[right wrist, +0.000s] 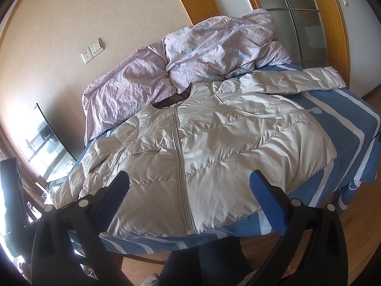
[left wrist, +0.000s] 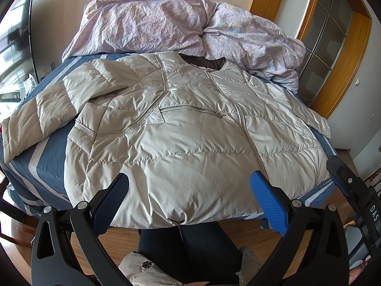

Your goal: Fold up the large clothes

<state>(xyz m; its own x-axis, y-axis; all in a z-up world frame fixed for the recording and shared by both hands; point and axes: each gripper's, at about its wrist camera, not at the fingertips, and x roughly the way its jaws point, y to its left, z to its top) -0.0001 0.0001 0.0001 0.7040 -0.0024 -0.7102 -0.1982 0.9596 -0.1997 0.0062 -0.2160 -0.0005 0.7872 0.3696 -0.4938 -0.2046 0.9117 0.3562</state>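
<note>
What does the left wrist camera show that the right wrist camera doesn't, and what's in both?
Only the left wrist view shows the jacket's left sleeve spread across the blue sheet, and the right gripper's body at its edge. Only the right wrist view shows the wall socket and the other sleeve stretched out. Both show the pale puffer jacket lying zipped and face up on the bed, the crumpled lilac duvet, and open grippers holding nothing.

left hand-held gripper [left wrist: 189,187]: black arms, blue textured pads | silver screws | person: dark trousers [left wrist: 190,250]
</note>
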